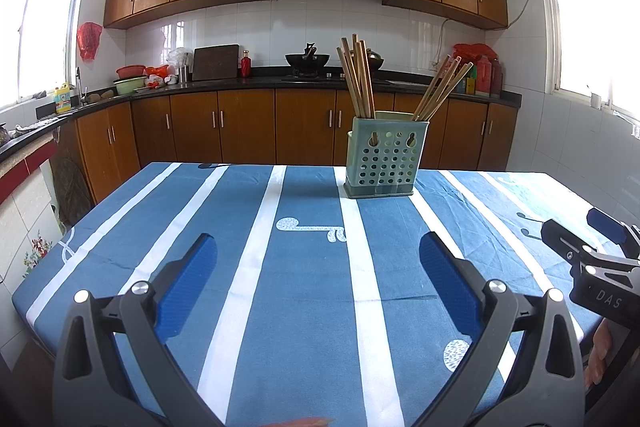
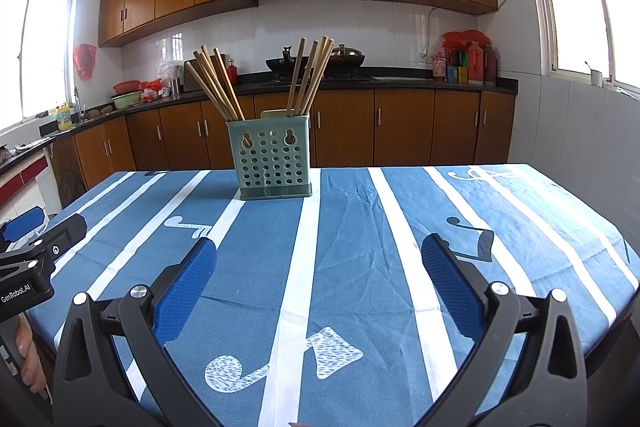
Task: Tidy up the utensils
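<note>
Chopstick holder (image 1: pixel 385 157) sits upper centre of the left wrist frame, on the far part of the blue striped tablecloth (image 1: pixel 304 291); in the right wrist frame it's upper centre-left (image 2: pixel 274 159). Pale green, perforated, upright. Two bunches of chopsticks: left bunch (image 1: pixel 357 77) leans left, right bunch (image 1: pixel 442 89) fans right. Looks like two compartments, can't confirm a divider.

Left gripper (image 1: pixel 318 255): fingers spread wide, nothing between them, low over the cloth, well short of the holder. Right gripper (image 2: pixel 319 255): same, spread and empty; it also shows at the right edge of the left view (image 1: pixel 588 247).

No loose utensils visible on the cloth, so my guess is the step is regrouping the sticks. To do it well:
- approach from above and pinch one bunch high on the shafts
- brace the holder wall with the other claw, since it looks light and tippy
- lift straight up, since angled pulls will snag the rim.
</note>
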